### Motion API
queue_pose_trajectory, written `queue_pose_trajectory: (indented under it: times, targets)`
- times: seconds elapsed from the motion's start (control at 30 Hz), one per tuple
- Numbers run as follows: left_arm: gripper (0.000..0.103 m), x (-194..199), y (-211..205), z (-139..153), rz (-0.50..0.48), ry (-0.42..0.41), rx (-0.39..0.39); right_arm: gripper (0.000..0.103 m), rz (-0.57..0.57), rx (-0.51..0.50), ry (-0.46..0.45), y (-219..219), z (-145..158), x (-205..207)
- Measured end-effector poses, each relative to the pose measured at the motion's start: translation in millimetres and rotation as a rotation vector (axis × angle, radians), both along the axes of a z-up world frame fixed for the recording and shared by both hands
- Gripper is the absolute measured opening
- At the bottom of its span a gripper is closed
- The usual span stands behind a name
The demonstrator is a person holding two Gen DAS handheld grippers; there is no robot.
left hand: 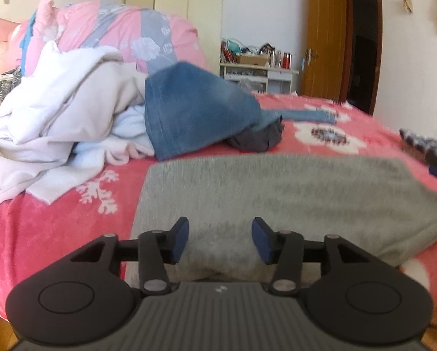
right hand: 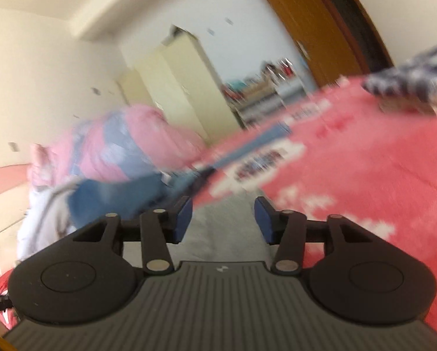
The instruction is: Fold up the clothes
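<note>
Bedroom, bed [left hand: 51,228] under a red floral blanket. Grey garment [left hand: 277,199] lying flat on the near part of the bed, already doubled into a rough rectangle, edges fairly square.

Left tool [left hand: 220,239] hovering just above the grey garment's near edge, pads spread, nothing between them, no fabric pinched. Right tool [right hand: 223,219] likewise spread and empty; view tilted and smeared, a strip of grey cloth visible beyond the gap, no contact discernible.

Behind the grey piece: unfolded heap of white and pale clothing [left hand: 60,122], blue jeans [left hand: 195,111] draped over it, a dark grey item [left hand: 256,140] tucked under the jeans. Patterned dark-and-white item [left hand: 429,146] at far right of the bed, apart from the heap.

Judged step: a fold on the grey garment just laid down and let go. Either one more fold or setting it aside seems due.

Next move calls for both tools closing on matching corners of one edge, lifting together, keeping layers aligned. Otherwise reaching for the heap, jeans topmost.
</note>
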State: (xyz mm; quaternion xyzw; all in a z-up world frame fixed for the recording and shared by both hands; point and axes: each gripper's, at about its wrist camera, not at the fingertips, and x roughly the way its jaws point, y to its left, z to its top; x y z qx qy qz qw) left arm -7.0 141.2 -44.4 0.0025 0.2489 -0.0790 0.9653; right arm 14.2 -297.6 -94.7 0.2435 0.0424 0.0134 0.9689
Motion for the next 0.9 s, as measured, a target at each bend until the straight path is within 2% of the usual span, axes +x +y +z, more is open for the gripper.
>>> queue_pose_trajectory:
  times: [0.23,0.33,0.4,0.57,0.9]
  targets:
    - [0.076,-2.2,5.8,23.3,0.057,0.069,-0.162,0.069,0.064,-0.22,-0.032,36.5,14.1,1.5]
    - [0.085,0.7,12.4,26.8,0.103,0.116,-0.247,0.082,0.09,-0.267,-0.05,47.5,17.2,-4.1]
    - [0.09,2.7,15.8,27.5,0.14,0.138,-0.279,0.083,0.098,-0.284,-0.053,52.6,18.4,-8.6]
    - [0.096,4.6,13.6,27.1,0.19,0.178,-0.273,0.091,0.102,-0.307,-0.06,56.7,19.8,-12.3]
    - [0.102,1.3,2.9,25.9,0.194,0.207,-0.263,0.095,0.089,-0.289,-0.065,53.2,19.8,-14.6]
